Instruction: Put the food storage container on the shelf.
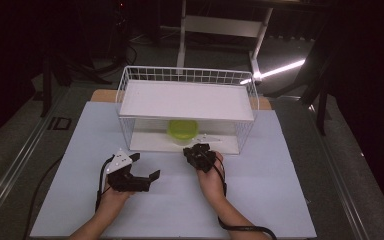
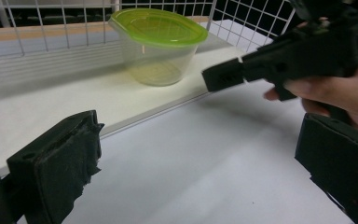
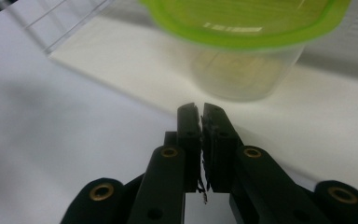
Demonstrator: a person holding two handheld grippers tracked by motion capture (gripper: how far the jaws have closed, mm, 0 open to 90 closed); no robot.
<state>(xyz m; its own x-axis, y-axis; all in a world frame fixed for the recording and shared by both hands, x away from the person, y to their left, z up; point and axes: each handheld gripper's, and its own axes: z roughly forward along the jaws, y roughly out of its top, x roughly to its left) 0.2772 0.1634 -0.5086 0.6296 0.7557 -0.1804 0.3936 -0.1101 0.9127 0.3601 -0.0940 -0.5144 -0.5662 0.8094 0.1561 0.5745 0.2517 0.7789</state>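
1. Right gripper (image 1: 192, 151): jaws nearly together, only a thin slit between the pads, nothing held. Tips sit just short of the rack's open front edge.
2. Tub (image 3: 242, 51), clear w/ green lid, stands straight ahead of the right gripper on the rack's bottom shelf (image 1: 152, 141), close to the tips but apart from them. Lid on, tub upright.
3. Left gripper (image 1: 142, 167): jaws wide apart, empty. Lies low over the bench (image 1: 260, 200), off to the side of the right gripper and farther back from the rack (image 1: 187, 75).
4. From the left gripper view the tub is ahead and across the shelf lip; the right gripper's tips (image 2: 221, 74) cut in from the side, btwn that camera and the mesh.
5. Room: bare bench around both grippers, open on all sides. Rack front has no wire, so the way in is free at shelf level; upper shelf (image 1: 187, 100) roofs the tub closely, little headroom above the lid.
6. Edges: shelf lip is a low step up from the bench right in front of the right gripper's tips.
7. Hard to see: in high view the upper shelf hides the tub's back part. Right gripper view cuts off the lid's top and sides; tub is blurred there. Contents can't be made out.
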